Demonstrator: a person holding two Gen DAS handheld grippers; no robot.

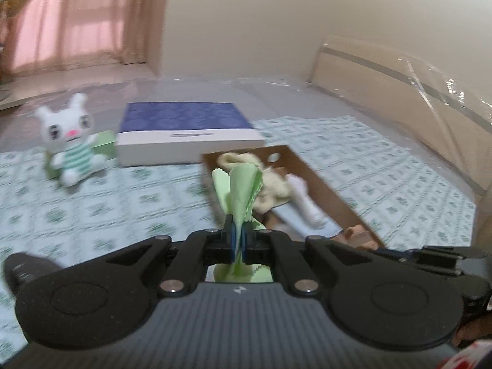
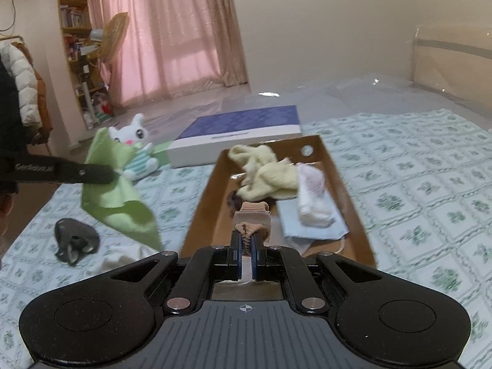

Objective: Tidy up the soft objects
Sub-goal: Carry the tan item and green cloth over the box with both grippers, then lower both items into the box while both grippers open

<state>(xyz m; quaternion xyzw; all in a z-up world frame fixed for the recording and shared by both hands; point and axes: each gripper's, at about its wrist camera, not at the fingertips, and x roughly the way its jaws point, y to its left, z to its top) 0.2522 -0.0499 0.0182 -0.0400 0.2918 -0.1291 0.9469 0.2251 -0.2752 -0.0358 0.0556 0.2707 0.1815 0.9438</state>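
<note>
**Both grippers hold cloth at the tray**

Left wrist view: the left gripper (image 1: 236, 230) is clamped on a light green cloth (image 1: 241, 184), which stands up from between the closed jaws in a fan with zigzag edges; a little of it also shows behind the jaws. Just beyond lies a brown tray (image 1: 326, 178) on a green-patterned sheet (image 1: 123, 209). In the tray are a cream cloth (image 1: 273, 181), a white roll (image 1: 304, 200) and a pale blue piece under it. To the left a white bunny (image 1: 69, 141) sits upright against a green box (image 1: 104, 144), beside a flat blue-topped box (image 1: 181, 132). The picture is blurred.

Right wrist view: the right gripper (image 2: 244, 246) is closed on a tan ribbed sock (image 2: 250, 218), bunched between its pads over the near end of the tray (image 2: 203, 206). The tray holds yellow-cream cloths (image 2: 267, 175), a white bundle (image 2: 313, 196) and a pale blue mask (image 2: 310, 227). At left the left gripper's black finger grips the green cloth (image 2: 120, 196), which hangs above the sheet (image 2: 415, 190), in front of the bunny (image 2: 135, 144). A dark grey item (image 2: 75, 240) lies on the sheet below it, touching something white (image 2: 123, 258). The blue box (image 2: 240, 132) lies beyond the tray.
</note>
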